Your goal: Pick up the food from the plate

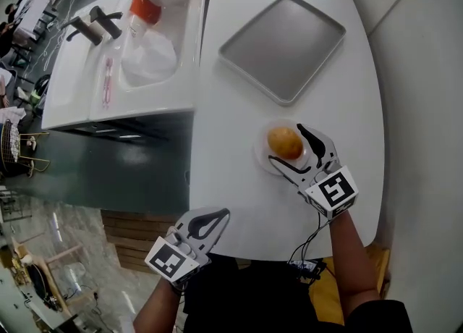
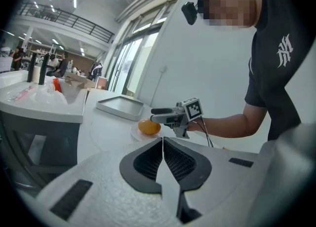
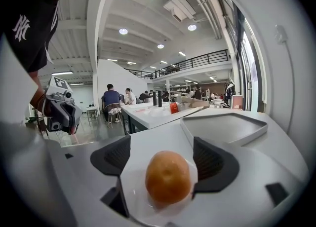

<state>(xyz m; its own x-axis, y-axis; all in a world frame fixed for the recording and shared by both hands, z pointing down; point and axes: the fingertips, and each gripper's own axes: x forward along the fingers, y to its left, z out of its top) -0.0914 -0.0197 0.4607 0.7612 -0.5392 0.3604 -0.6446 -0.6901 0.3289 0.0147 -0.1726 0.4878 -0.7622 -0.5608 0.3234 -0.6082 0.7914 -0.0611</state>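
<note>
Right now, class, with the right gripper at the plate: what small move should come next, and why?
Probably close the right gripper on the food. Its jaws stand wide apart on either side of the food, which lies on the plate, and neither pad seems to press it yet.

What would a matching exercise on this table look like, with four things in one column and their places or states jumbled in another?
Column one
1. food
2. left gripper
3. right gripper
4. grey tray

Column two
A. jaws together, nothing between them
B. bare, beyond the white plate
C. lying on the white plate
D. jaws apart, one on each side of the food

Pairs: 1-C, 2-A, 3-D, 4-B
</note>
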